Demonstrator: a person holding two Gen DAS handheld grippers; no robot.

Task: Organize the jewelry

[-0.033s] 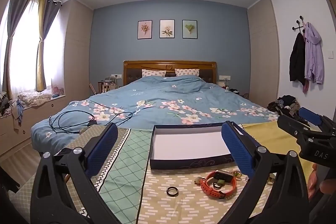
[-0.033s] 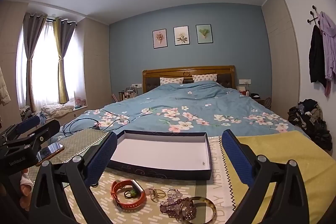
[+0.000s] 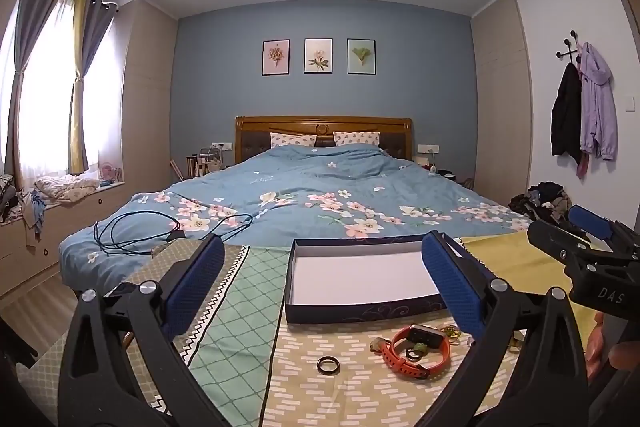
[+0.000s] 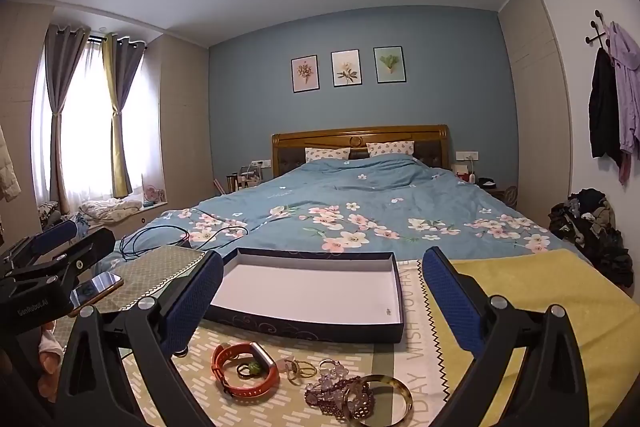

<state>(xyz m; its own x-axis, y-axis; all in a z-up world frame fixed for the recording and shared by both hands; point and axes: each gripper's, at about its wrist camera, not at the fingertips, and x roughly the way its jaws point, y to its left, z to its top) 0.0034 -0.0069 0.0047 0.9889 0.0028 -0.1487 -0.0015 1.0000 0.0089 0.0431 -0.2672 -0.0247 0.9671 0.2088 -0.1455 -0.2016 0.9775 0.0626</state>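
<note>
Both tools hovered level over the cloth-covered bench at the foot of the bed, each with its jaws spread wide and nothing between them. The left hand-held gripper looked across the box; the right hand-held gripper did the same from the other side.

The jewelry lay on the cloth on the near side of the box, below and ahead of both tools. A dark ring sat alone, apart from the rest, almost centred under the left tool's jaws, so I judged the left hand nearer to it. The orange watch lay flat with its strap curled into a loop, its long axis running roughly across the view, and a small green piece rested inside the loop. To its right were thin gold rings, then a heap of pale purple beads touching a gold bangle; that cluster sat nearer the right tool.

The box was open, shallow, dark-walled with a white floor, and held nothing.
</note>
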